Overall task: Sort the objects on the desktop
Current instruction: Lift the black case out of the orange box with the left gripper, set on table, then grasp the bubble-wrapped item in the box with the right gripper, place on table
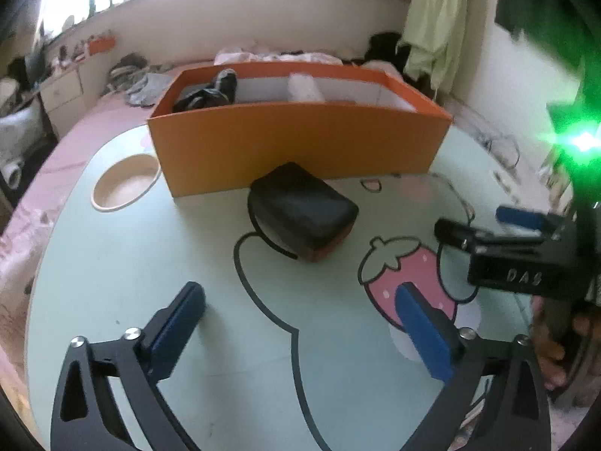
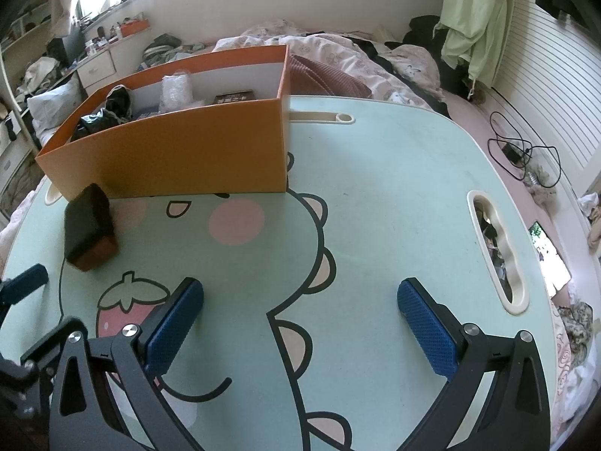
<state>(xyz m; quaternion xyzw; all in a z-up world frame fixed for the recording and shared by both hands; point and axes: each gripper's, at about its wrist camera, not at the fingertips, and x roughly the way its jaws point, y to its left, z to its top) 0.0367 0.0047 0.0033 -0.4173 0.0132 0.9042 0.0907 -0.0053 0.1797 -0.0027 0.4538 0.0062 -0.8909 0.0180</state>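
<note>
A black block with a reddish-brown base (image 1: 304, 210) (image 2: 88, 225) lies on the mint cartoon table (image 1: 112, 282) (image 2: 394, 173), just in front of the orange box (image 1: 300, 146) (image 2: 180, 154). My left gripper (image 1: 300, 293) is open a little short of the block, with only bare tabletop between its blue pads. Over the strawberry and dinosaur print my right gripper (image 2: 300, 289) (image 1: 469, 220) is open too, holding nothing. Inside the box are a black bundle (image 1: 210, 94), a clear wrapped item (image 1: 304, 86) and a dark book-like thing (image 2: 234, 97).
A beige bowl (image 1: 126, 186) sits left of the box. The table has a handle slot (image 2: 496, 248) near its right edge. A cable and charger (image 2: 518, 150) and a phone (image 2: 544, 251) lie on the bed beyond. A hand (image 1: 552, 342) grips the right tool.
</note>
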